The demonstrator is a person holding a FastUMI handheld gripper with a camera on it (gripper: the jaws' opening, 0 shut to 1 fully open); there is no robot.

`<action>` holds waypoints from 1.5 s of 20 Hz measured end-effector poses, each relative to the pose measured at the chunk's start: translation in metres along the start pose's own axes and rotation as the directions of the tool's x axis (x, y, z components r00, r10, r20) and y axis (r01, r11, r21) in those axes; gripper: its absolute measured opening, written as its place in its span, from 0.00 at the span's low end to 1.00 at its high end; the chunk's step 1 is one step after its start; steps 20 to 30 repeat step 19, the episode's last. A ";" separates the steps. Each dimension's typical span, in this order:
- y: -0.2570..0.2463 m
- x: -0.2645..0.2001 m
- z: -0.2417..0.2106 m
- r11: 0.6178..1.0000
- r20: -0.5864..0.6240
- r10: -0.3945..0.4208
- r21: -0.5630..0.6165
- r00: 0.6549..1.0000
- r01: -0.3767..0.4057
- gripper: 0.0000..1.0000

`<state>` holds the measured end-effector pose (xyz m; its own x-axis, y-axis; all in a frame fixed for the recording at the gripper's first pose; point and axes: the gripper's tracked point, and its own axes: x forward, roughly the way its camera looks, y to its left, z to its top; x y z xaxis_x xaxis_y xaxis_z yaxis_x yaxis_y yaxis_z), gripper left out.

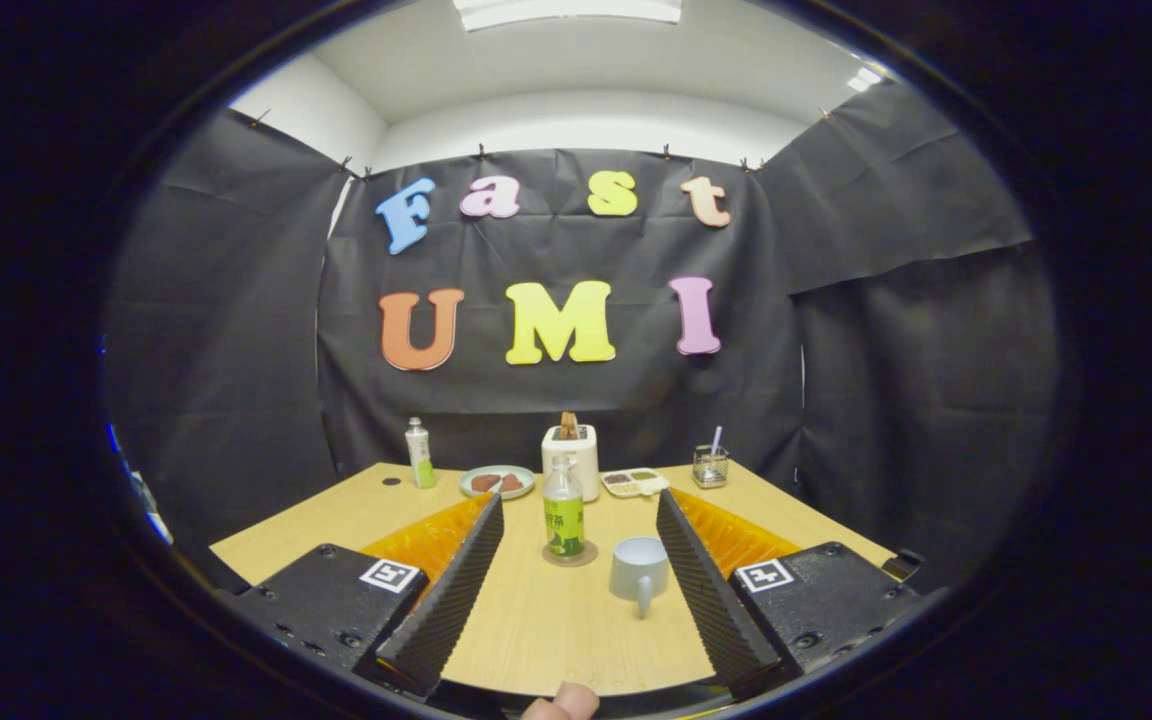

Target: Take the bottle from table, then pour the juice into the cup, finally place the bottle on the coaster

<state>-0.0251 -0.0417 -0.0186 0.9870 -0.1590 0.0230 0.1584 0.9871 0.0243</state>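
Hand-held gripper [576, 510] open, wooden table [536, 620], black-draped booth

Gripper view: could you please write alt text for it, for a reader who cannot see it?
The open tool frames a bottle standing on a coaster and a cup beside it, both untouched on a wooden table. Beyond stand a toaster, plate, tray, second bottle and glass.

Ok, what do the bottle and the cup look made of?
Bottle: clear glossy plastic or glass, see-through above its green label; I cannot tell which. Cup: matte pale ceramic or plastic, opaque, with a handle. Both stand between the open jaws of the gripper.
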 end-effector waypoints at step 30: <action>0.005 0.010 0.006 1.000 0.042 0.018 -0.023 0.999 -0.017 0.99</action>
